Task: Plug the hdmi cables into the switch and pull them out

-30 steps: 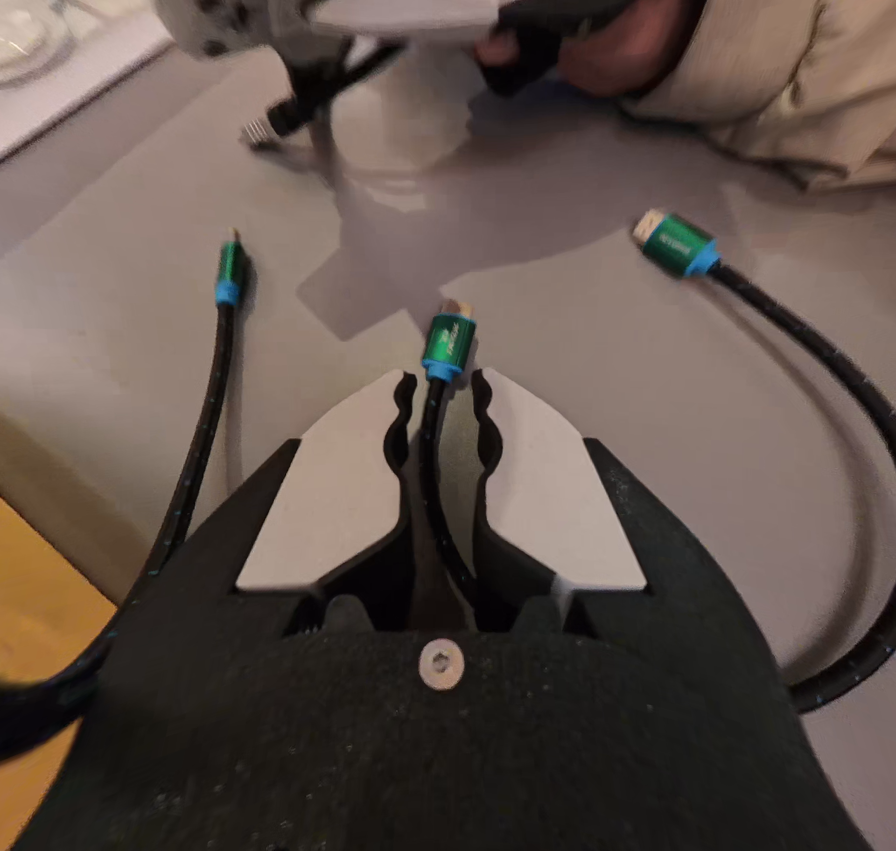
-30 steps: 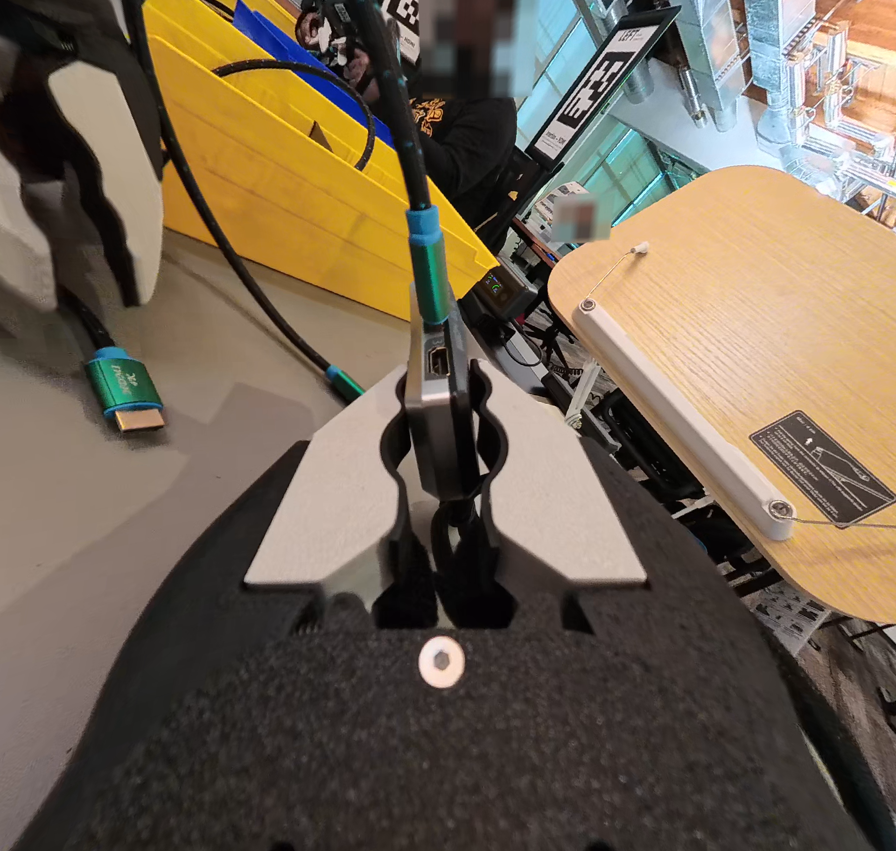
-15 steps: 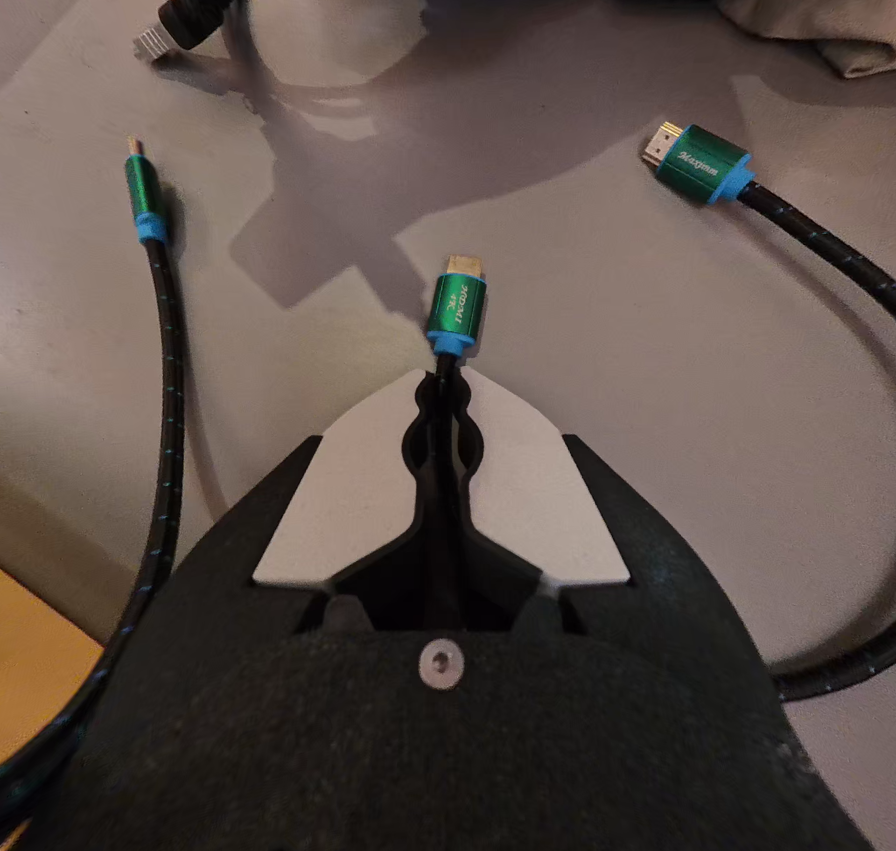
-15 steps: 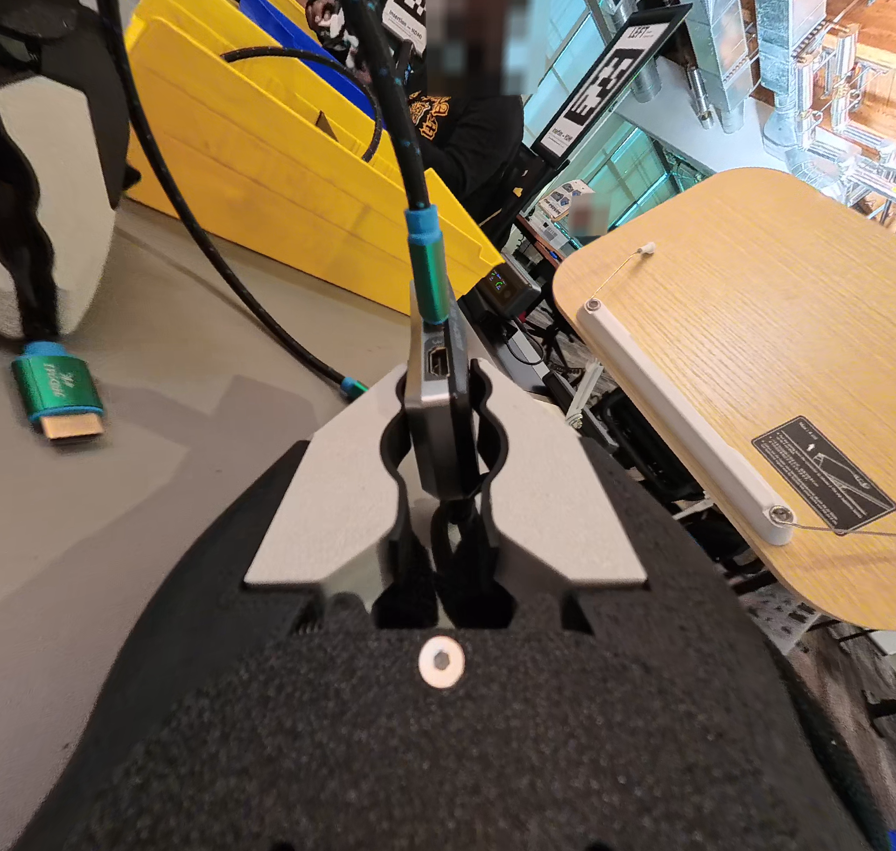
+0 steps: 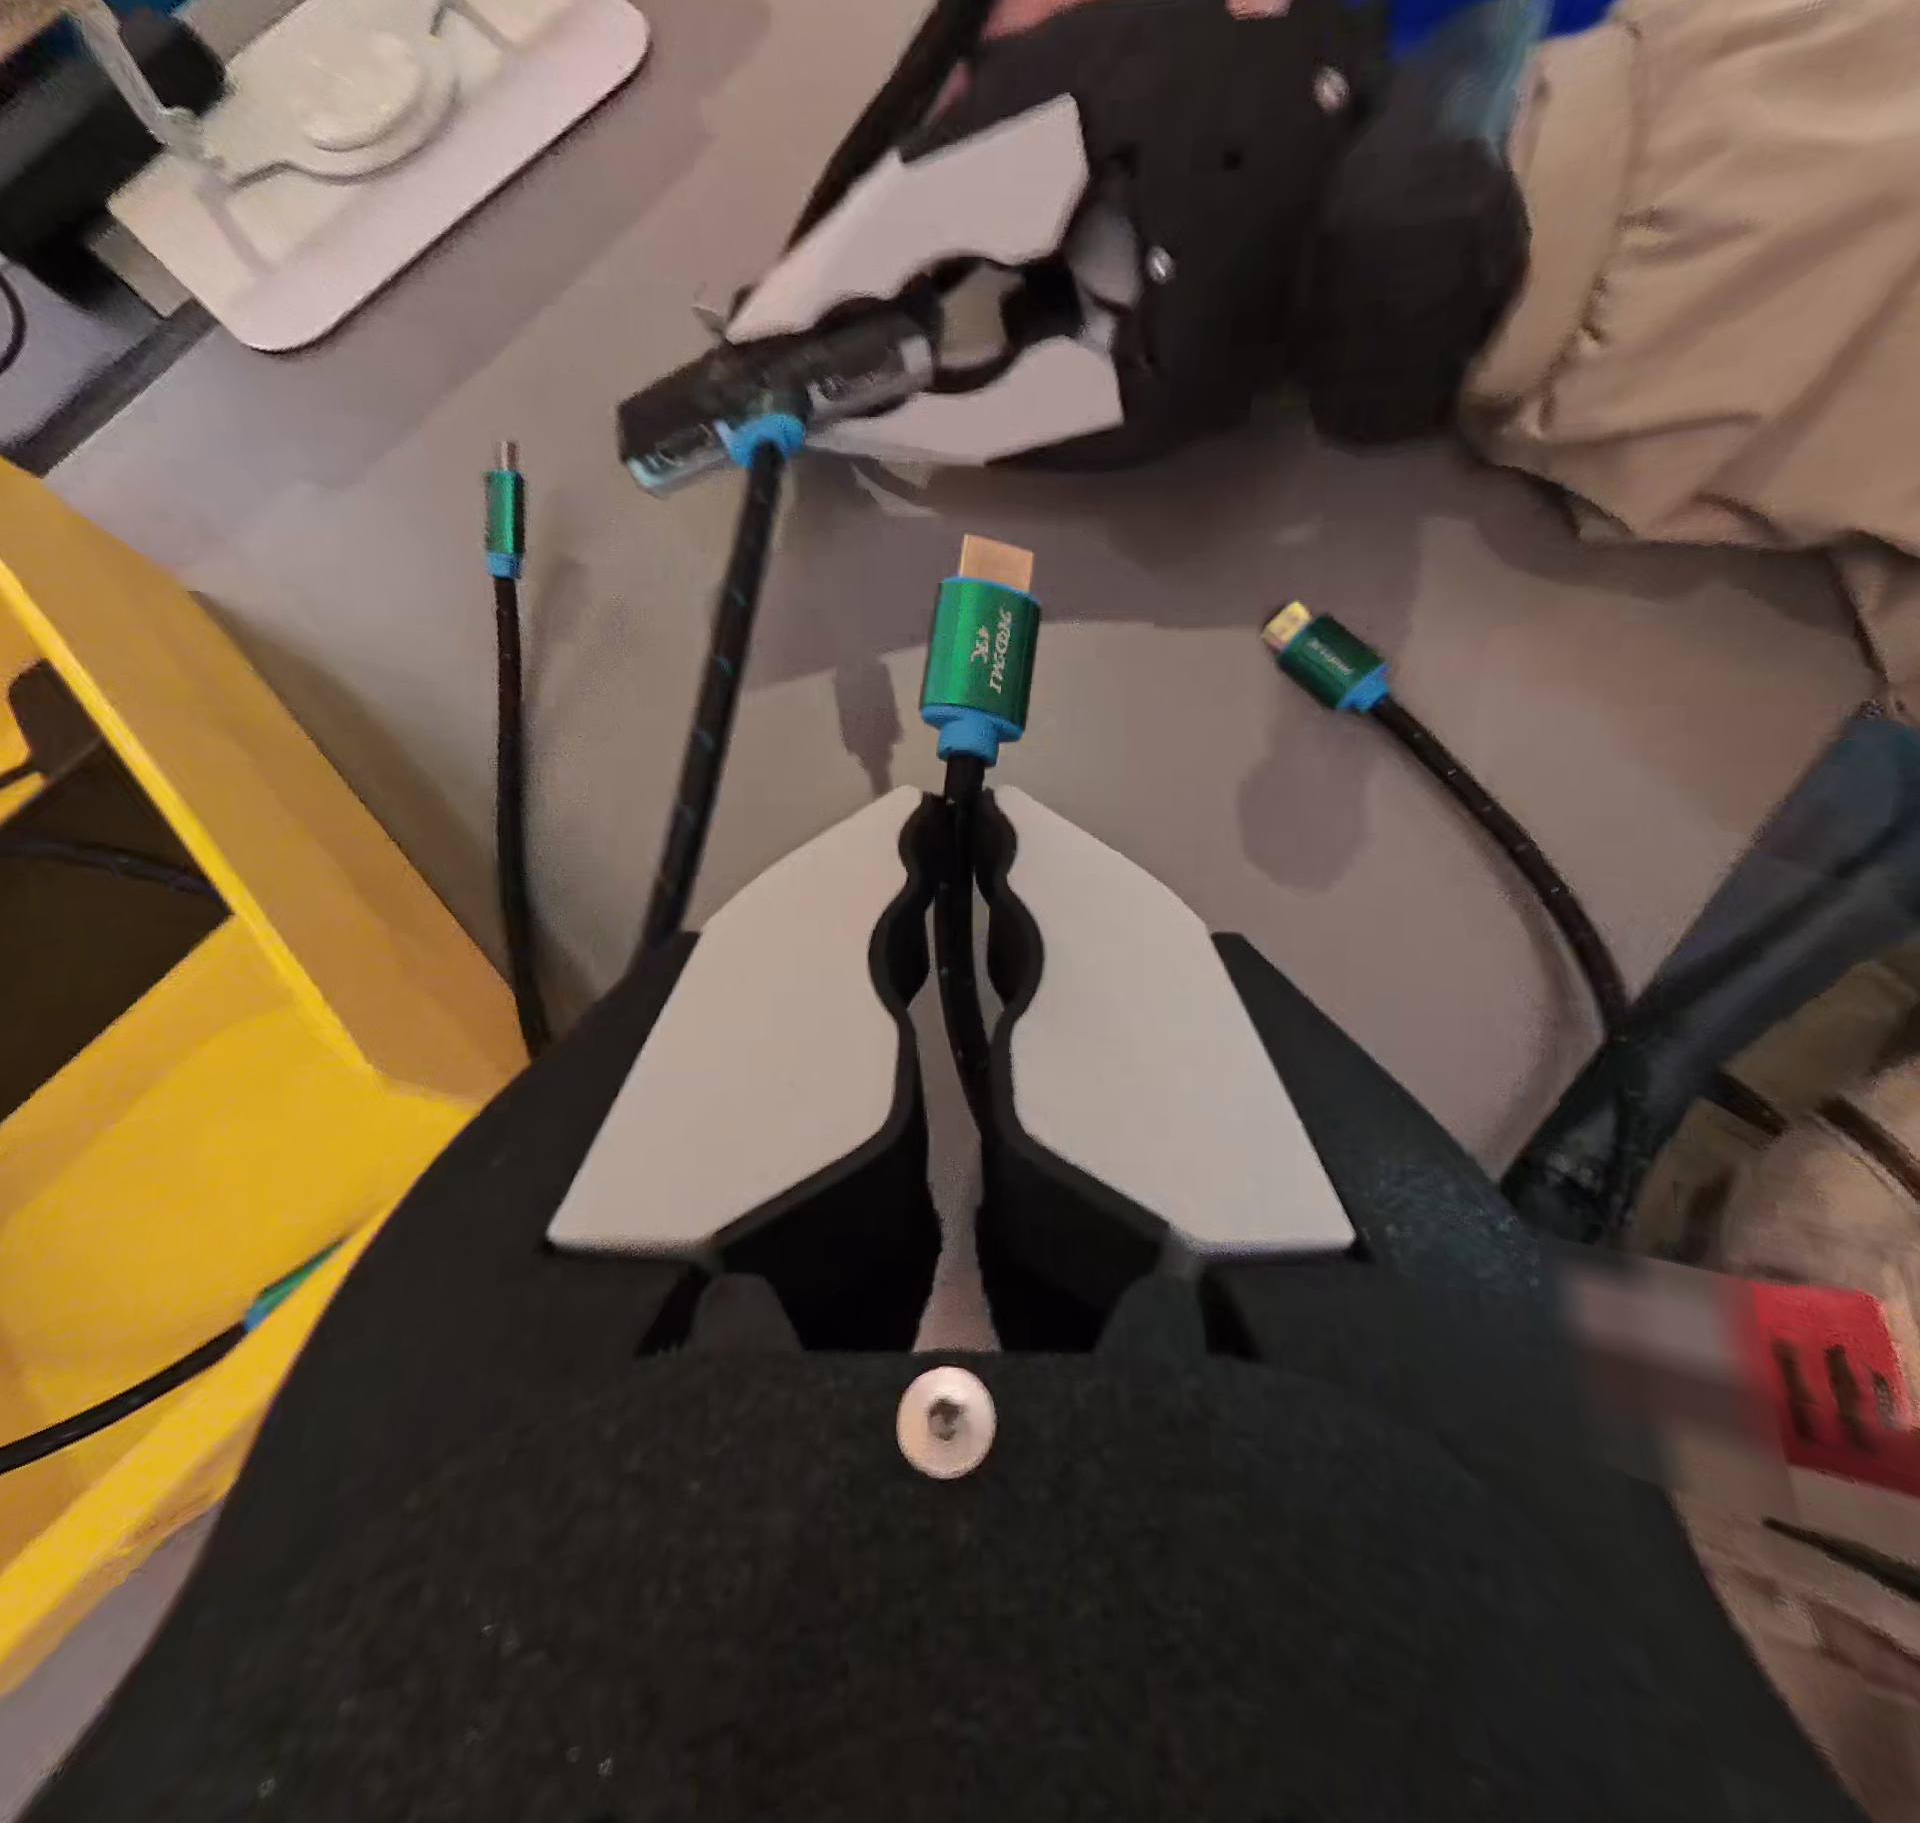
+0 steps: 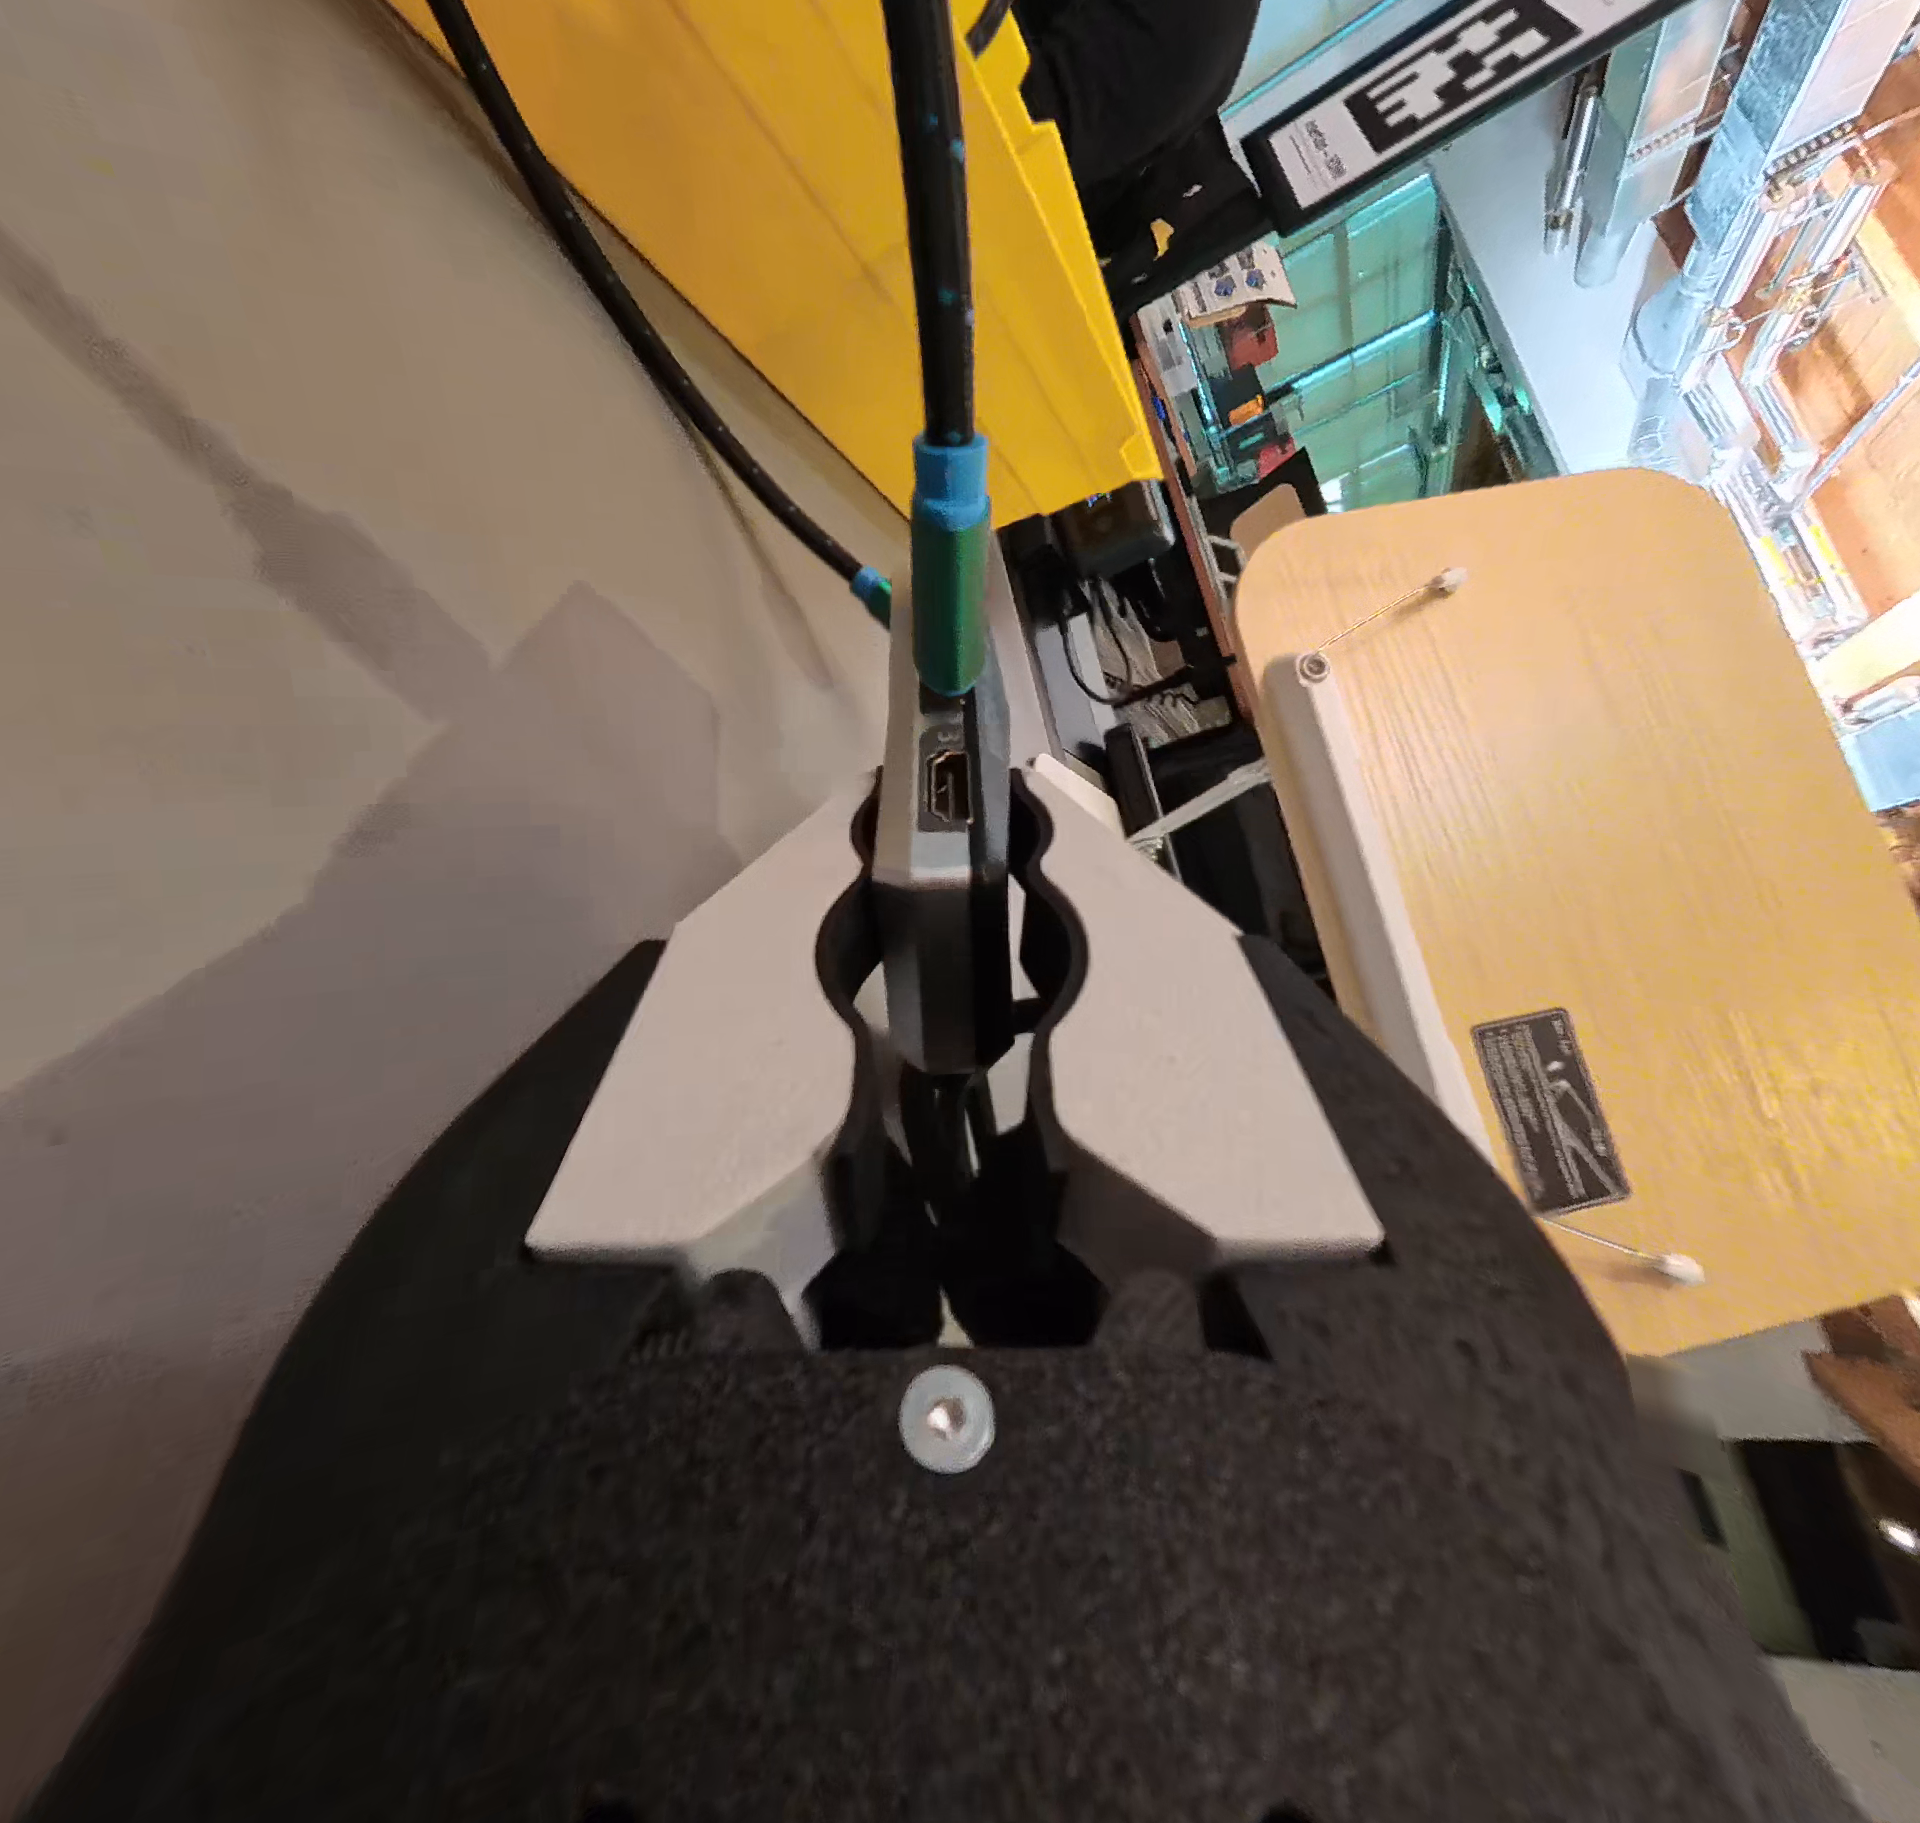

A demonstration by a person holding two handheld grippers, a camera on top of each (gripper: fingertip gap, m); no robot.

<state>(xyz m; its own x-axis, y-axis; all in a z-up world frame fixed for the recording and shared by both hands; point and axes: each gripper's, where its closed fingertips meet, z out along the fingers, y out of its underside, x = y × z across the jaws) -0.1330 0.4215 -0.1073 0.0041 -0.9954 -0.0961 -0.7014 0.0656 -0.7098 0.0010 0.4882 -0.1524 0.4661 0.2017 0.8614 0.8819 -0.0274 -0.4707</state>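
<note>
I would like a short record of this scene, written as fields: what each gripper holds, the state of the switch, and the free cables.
left gripper: shut on a cable, just behind its green plug
right gripper: shut on the switch
switch: one cable plugged in; the port beside it empty
free cables: two green plugs on the grey table, one on the left, one on the right
nearby: yellow bin

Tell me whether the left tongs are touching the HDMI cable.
Touching. The left wrist view shows the left tongs pinched on the HDMI cable, just behind its green plug.
</note>
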